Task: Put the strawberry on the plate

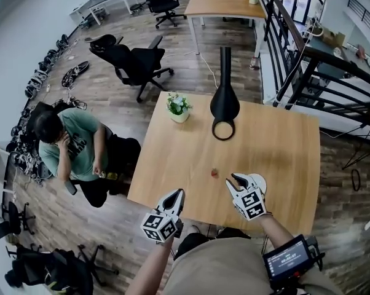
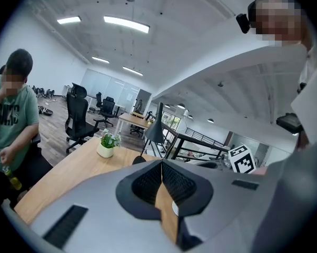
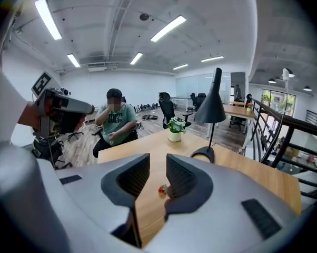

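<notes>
Strawberry (image 1: 214, 173): on the bare table (image 1: 277, 146), near its near edge, not on the plate.
Plate (image 1: 259, 180): near the strawberry, toward the right edge, partly under the right gripper.
Right gripper (image 1: 233, 177): jaws partly apart, holding nothing; the strawberry lies beyond the gap.
Left gripper (image 1: 180, 192): jaws closed together, empty, at the near edge.
Far edge: lamp (image 1: 224, 103), potted plant (image 1: 179, 107).

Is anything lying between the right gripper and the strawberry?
No. Only bare table separates the right gripper from the strawberry, as the head view shows; the right gripper view agrees.
</notes>
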